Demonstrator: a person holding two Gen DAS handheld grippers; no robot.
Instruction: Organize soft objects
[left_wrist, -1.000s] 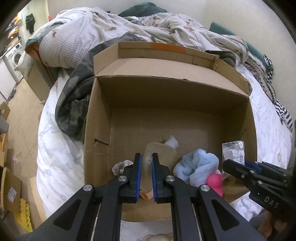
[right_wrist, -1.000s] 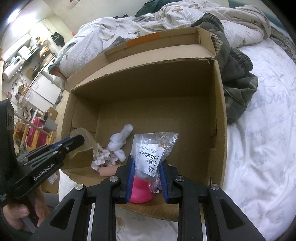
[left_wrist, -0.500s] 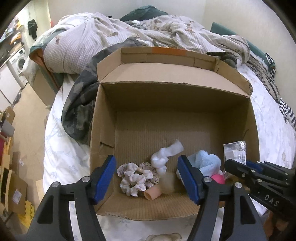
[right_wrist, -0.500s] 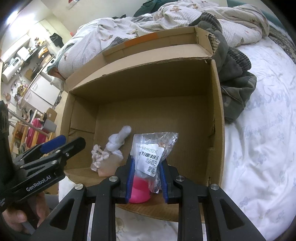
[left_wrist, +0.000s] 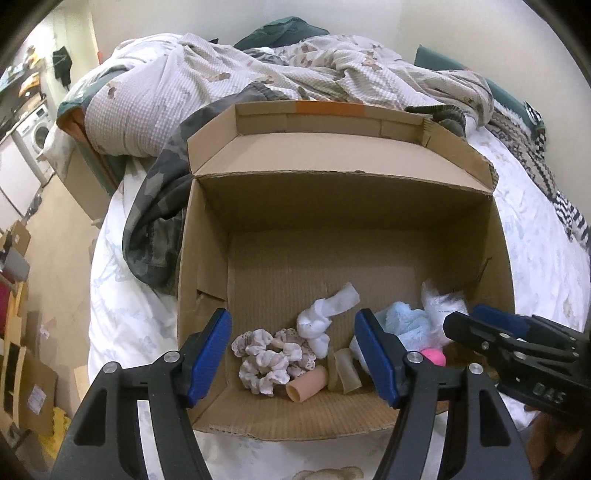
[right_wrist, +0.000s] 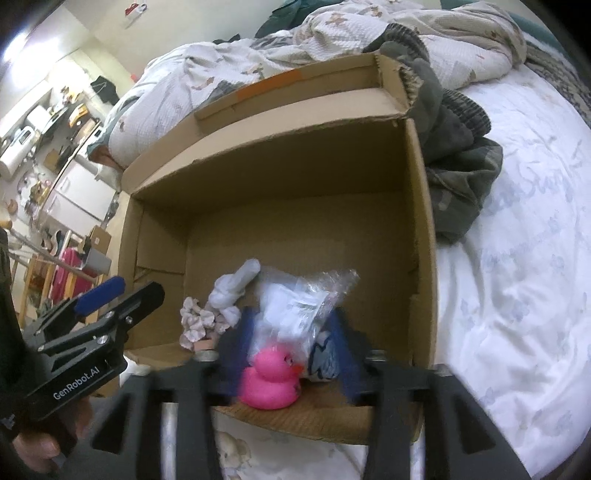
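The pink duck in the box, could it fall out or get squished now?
Maybe. The pink duck sits right at the near edge of the cardboard box, where the wall is folded down, so a nudge from the right gripper, whose fingers have just been opening around it, could tip it onto the bed. The plastic bag leans over the duck and might snag on a finger. The left gripper is open above the scrunchie.

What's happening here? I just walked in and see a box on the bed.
A person with a gripper in each hand is dropping soft things into a cardboard box. The left gripper hangs open above a frilly scrunchie and knotted white cloth. The right gripper has just been opening; the plastic bag and pink duck sit loose between its jaws.
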